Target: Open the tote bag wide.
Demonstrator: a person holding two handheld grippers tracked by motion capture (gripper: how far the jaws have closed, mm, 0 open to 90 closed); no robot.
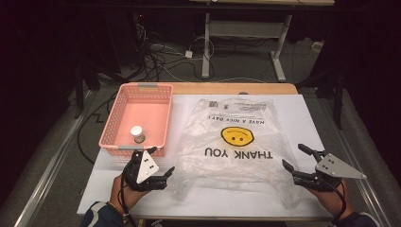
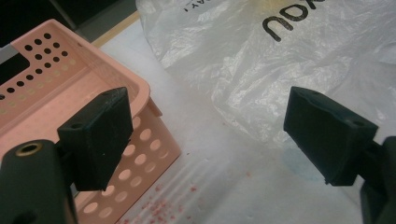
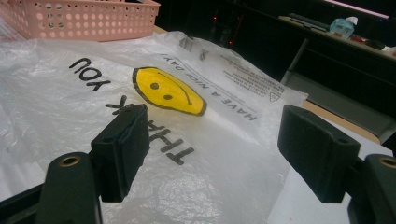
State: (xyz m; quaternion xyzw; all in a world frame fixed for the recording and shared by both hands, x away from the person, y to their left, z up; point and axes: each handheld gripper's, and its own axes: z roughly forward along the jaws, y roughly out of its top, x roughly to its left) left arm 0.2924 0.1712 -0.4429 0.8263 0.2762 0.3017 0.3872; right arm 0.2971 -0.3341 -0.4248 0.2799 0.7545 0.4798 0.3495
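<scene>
While basket point(image 1: 137, 118) holds cup point(image 1: 137, 134), gripper views miss cup.

The bag point(image 1: 236, 142) is looking thin, crinkled, glossy clear plastic; the basket point(image 1: 113, 124) is showing smooth pink perforated plastic; the jaws are appearing matt black.

Dark room — a white-legged desk point(image 1: 246, 42) stands beyond, cables point(image 1: 161, 59) tangled over the grey floor point(image 1: 56, 142).

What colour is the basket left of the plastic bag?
Pink, with round holes in its walls; the basket shows best in the high view.
</scene>
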